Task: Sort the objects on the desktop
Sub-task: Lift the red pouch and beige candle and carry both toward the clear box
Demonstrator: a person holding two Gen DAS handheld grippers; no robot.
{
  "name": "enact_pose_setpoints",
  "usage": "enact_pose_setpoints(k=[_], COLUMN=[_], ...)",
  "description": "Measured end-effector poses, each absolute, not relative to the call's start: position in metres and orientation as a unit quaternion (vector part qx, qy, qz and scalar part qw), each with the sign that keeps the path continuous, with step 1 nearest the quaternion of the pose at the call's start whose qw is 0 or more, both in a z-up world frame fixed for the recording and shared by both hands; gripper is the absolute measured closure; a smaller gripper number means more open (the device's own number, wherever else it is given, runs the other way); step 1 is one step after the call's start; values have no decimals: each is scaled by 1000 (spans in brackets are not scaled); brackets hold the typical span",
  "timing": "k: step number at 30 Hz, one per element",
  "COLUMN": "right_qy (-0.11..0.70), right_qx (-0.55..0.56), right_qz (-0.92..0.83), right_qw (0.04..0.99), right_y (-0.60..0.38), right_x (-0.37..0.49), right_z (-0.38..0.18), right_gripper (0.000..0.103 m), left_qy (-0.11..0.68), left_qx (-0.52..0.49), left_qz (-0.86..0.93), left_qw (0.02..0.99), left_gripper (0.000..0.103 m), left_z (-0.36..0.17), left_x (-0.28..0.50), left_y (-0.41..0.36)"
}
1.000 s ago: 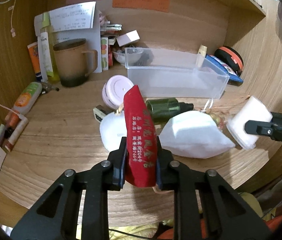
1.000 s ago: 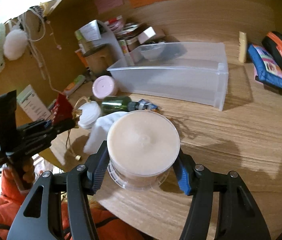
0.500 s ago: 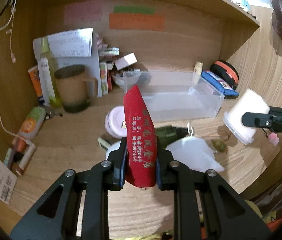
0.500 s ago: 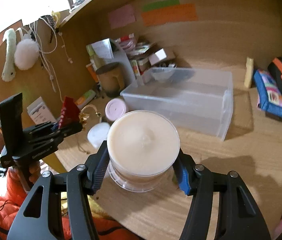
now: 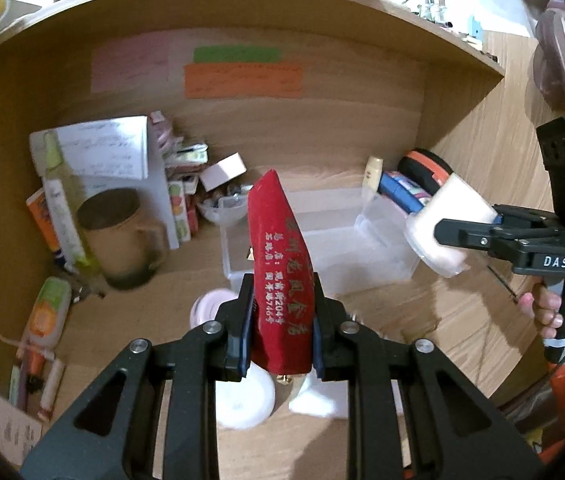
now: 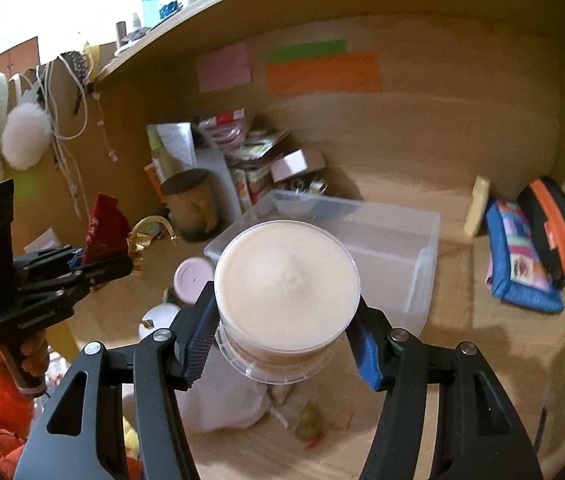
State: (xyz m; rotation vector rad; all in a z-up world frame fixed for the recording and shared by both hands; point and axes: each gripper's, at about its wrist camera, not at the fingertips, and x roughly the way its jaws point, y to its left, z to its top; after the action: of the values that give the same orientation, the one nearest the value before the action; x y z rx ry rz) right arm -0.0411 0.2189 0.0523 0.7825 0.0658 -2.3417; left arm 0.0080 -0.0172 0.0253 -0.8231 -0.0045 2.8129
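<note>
Above the wooden desk (image 6: 462,380), the left gripper (image 5: 282,320) is clamped on a red pouch (image 5: 278,264) with gold lettering, and the right gripper (image 6: 286,328) squeezes a clear round tub (image 6: 286,288) of cream-coloured contents. Beyond both sits a clear plastic bin (image 6: 394,248); a brown mug (image 5: 118,236) stands left. Sticky notes (image 5: 242,76) cling to the alcove's back panel. White items below the pouch are blurred and half-hidden.

mug (image 5: 120,236) left of bin (image 5: 322,240) (mid-desk)
</note>
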Motion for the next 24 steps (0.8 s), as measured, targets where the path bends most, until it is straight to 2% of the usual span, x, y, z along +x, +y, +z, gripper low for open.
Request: enact_pose_setpoints(k=[13, 24], right_qy=[28, 34], right_qx=[280, 291], right_qz=[-912, -916], right_qw=[299, 276], right_y=[212, 200], right_x=[-89, -133], right_z=[68, 62], right_gripper=[47, 47], left_qy=[6, 7], left_qx=[-280, -307], left_qz=[951, 940], left_qw=[134, 145], left_gripper=[81, 81], left_z=[52, 40], left_x=[-58, -114], left_y=[-14, -7])
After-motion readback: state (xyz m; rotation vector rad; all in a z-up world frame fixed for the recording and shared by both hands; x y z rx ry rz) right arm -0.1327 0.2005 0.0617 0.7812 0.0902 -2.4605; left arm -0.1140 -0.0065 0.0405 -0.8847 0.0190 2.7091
